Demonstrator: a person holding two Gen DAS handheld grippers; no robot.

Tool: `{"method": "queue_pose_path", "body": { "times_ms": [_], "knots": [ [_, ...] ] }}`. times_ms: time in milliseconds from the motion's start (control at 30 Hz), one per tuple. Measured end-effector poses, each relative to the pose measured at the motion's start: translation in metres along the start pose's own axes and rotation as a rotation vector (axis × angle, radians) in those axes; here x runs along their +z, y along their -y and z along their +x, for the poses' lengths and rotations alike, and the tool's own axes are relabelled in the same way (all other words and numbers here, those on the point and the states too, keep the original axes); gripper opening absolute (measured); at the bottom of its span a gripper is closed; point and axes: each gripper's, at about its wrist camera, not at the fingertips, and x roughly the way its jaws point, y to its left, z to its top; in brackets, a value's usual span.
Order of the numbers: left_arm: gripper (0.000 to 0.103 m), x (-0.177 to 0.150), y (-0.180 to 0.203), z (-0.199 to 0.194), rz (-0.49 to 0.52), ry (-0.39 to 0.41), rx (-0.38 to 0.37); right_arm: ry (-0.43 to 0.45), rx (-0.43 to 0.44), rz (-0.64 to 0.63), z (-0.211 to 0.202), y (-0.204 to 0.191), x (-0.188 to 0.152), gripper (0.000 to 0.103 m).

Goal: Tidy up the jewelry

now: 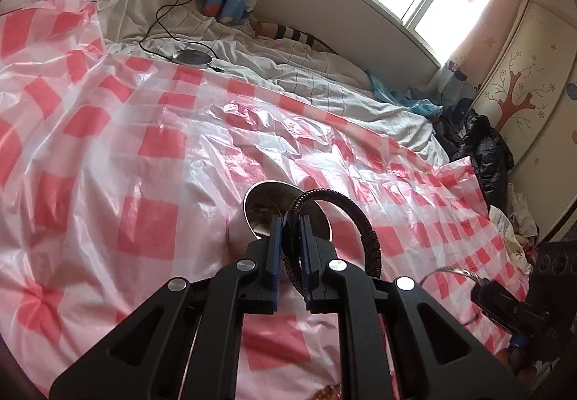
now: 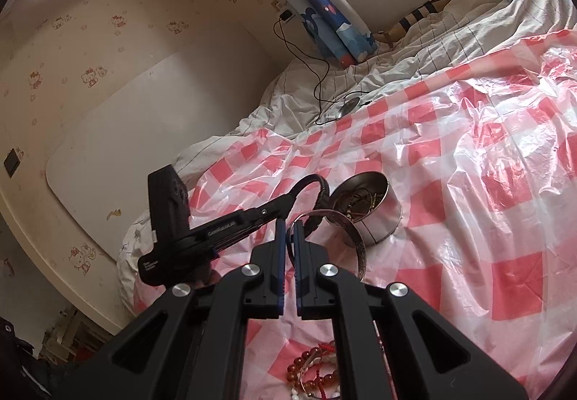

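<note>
Left gripper [image 1: 289, 232] clamped on black braided bracelet [image 1: 364, 219], held over tin [image 1: 285, 205] at 12 o'clock. Right gripper [image 2: 289, 237] clamped on silver bangle [image 2: 346, 234], tin [image 2: 375, 216] at 1 o'clock. Some jewelry already in the tin. Red bead bracelets [image 2: 317, 371] remain on checked sheet [image 2: 468, 183] at 6 o'clock. Judged roughly midway.

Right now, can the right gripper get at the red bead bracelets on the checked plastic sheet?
Probably not yet: the right gripper is shut on a silver bangle, so it must drop that in the round metal tin first. The red bead bracelets lie uncovered beneath it.
</note>
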Motion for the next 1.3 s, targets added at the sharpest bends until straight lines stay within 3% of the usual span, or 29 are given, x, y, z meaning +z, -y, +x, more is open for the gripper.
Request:
{"method": "queue_pose_path", "body": {
  "times_ms": [133, 267, 400, 533, 600, 633, 767, 800, 867, 900, 967, 1100, 1200, 1300],
  "knots": [
    [0.009, 0.016, 0.001, 0.035, 0.028, -0.04, 0.051, -0.001, 0.002, 0.007, 0.012, 0.011, 0.008, 0.005],
    [0.009, 0.017, 0.002, 0.071, 0.062, -0.13, 0.104, 0.001, 0.007, 0.001, 0.023, 0.019, 0.018, 0.005],
    [0.012, 0.014, 0.002, 0.083, 0.085, -0.169, 0.14, -0.006, 0.002, -0.022, 0.039, 0.019, 0.03, 0.005],
    [0.017, 0.015, -0.01, 0.062, 0.028, -0.119, 0.115, -0.025, -0.007, -0.057, 0.06, 0.014, 0.043, 0.005],
    [0.037, 0.013, -0.022, 0.041, -0.035, -0.061, 0.104, -0.034, 0.014, -0.047, 0.072, 0.012, 0.05, 0.005],
    [0.041, 0.012, -0.028, 0.032, -0.07, -0.034, 0.099, -0.038, 0.03, -0.038, 0.079, 0.012, 0.052, 0.005],
    [0.044, -0.001, -0.046, 0.002, -0.152, 0.032, 0.077, -0.083, 0.125, 0.039, 0.114, 0.018, 0.054, 0.005],
    [0.045, -0.005, -0.049, -0.002, -0.167, 0.036, 0.071, -0.102, 0.112, 0.06, 0.123, 0.022, 0.053, 0.006],
    [0.045, -0.01, -0.053, -0.005, -0.184, 0.03, 0.063, -0.135, -0.085, 0.038, 0.14, 0.03, 0.051, 0.007],
    [0.045, -0.012, -0.053, -0.007, -0.185, 0.027, 0.06, -0.151, -0.173, 0.013, 0.146, 0.035, 0.049, 0.015],
    [0.046, -0.017, -0.052, -0.01, -0.174, 0.019, 0.052, -0.143, -0.271, 0.022, 0.141, 0.045, 0.046, 0.034],
    [0.05, -0.03, -0.047, -0.014, -0.16, -0.01, 0.035, -0.075, -0.316, 0.024, 0.101, 0.048, 0.038, 0.039],
    [0.051, -0.046, -0.037, -0.013, -0.124, -0.085, 0.009, -0.064, -0.35, 0.008, 0.063, 0.045, 0.023, 0.044],
    [0.051, -0.071, -0.017, -0.012, -0.025, -0.181, -0.019, -0.098, -0.397, -0.049, 0.026, 0.038, -0.004, 0.05]
  ]
}}
